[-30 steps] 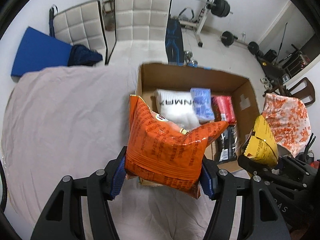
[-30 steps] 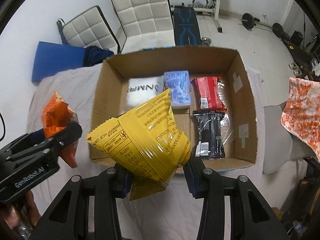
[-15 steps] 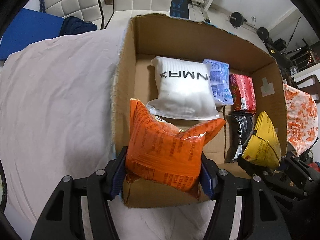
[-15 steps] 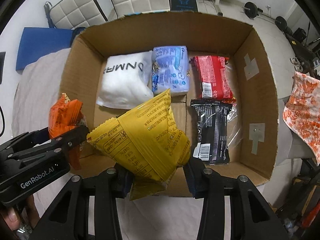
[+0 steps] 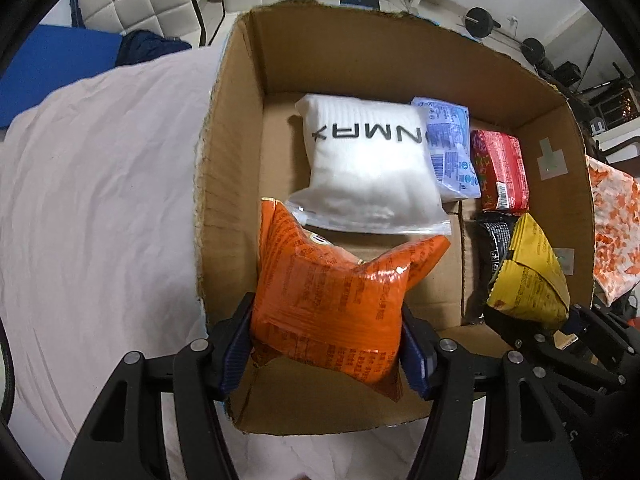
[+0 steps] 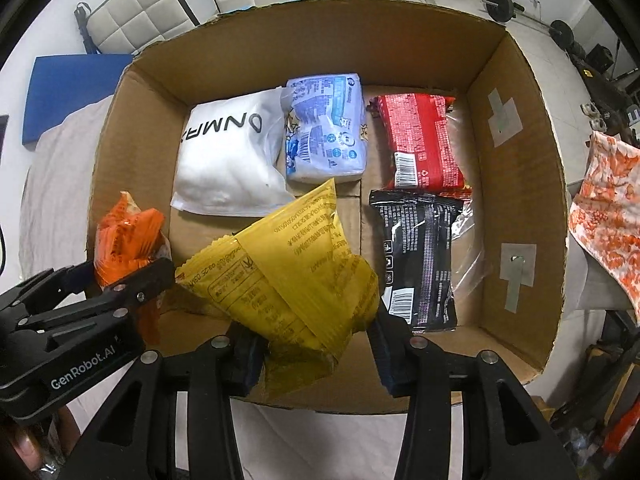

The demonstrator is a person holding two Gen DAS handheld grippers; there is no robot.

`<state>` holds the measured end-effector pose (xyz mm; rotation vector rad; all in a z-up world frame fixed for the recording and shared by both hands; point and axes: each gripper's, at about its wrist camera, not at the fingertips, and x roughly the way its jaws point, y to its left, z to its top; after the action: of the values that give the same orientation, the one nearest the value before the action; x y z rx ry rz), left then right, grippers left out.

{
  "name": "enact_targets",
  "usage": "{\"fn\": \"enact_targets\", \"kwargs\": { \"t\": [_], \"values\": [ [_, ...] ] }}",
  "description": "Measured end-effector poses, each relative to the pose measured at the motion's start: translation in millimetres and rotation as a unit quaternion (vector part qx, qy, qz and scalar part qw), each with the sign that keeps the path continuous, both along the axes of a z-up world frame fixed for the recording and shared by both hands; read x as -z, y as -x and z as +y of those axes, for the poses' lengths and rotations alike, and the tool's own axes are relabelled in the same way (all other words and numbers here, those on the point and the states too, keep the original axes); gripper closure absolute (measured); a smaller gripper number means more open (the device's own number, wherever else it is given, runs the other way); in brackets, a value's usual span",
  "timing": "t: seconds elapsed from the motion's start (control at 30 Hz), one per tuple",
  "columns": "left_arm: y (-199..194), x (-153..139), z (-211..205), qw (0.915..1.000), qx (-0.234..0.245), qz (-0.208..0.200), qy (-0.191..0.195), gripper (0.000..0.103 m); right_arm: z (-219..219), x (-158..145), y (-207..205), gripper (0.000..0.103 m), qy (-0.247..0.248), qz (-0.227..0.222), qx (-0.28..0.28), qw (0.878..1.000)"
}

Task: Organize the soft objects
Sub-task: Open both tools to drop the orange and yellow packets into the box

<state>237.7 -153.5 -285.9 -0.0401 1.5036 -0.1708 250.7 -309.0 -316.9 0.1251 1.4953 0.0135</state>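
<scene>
- Left side first: the left tongs (image 5: 326,338) are clamped on the orange snack bag (image 5: 332,292), blue pads squeezing its lower half, the puffy top standing up above the jaws. It hangs just inside the near-left corner of the cardboard box (image 5: 236,184), over bare box floor.
- Risk here: the bag is slick foil and gripped low, so a loose squeeze could let it slide out crooked. Its corner also sits close to the white zip pouch (image 5: 370,164); dropped too far forward, I'd say it lands on that pouch instead of flat on the floor.
- The left wall is right beside the tongs' outer finger, so a sideways drift could snag the cardboard and shove the box across the cloth-covered bench (image 5: 100,200).
- Moving to the middle: the right tongs (image 6: 316,354) are gripping the yellow snack bag (image 6: 288,264) by its crumpled bottom end, the body fanning forward over the near-centre of the box.
- Hazard: the two tools are nearly touching, the left one crowding in just beside the yellow bag. Releasing both at once could tangle the bags or pile them up.
- Further right: the black packet (image 6: 418,256) lies flat just beside the yellow bag, the red packet (image 6: 420,140) behind it, the blue tissue pack (image 6: 326,132) behind centre. A sloppy drop could overlap the black one.
</scene>
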Motion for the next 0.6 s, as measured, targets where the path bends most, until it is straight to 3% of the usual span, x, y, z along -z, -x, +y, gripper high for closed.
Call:
{"fn": "enact_targets", "kwargs": {
  "t": [0.17,0.27,0.37,0.5,0.6],
  "values": [
    [1.6,-1.7,4.3,1.0,-0.004,-0.003,-0.003,0.04,-3.8,-1.8,-0.4,0.05,0.001,-0.001,0.005,1.0],
    [3.3,-10.2,4.0,0.9999,-0.003,-0.014,-0.001,0.028,-6.8,-6.2,0.2,0.042,0.003,-0.005,0.006,1.0],
    [4.4,-22.9,1.5,0.9995,0.0,-0.031,-0.003,0.026,-9.8,-11.8,1.8,0.038,0.004,-0.009,0.007,1.0],
    [6.7,-40.8,1.6,0.9986,0.0,-0.052,-0.002,0.012,-13.0,-20.9,6.2,0.036,0.012,-0.018,0.006,1.0],
    [9.3,-56.1,3.2,0.9973,-0.002,-0.073,-0.005,0.01,-16.4,-29.3,10.8,0.028,0.015,-0.025,0.007,1.0]
  ]
}}
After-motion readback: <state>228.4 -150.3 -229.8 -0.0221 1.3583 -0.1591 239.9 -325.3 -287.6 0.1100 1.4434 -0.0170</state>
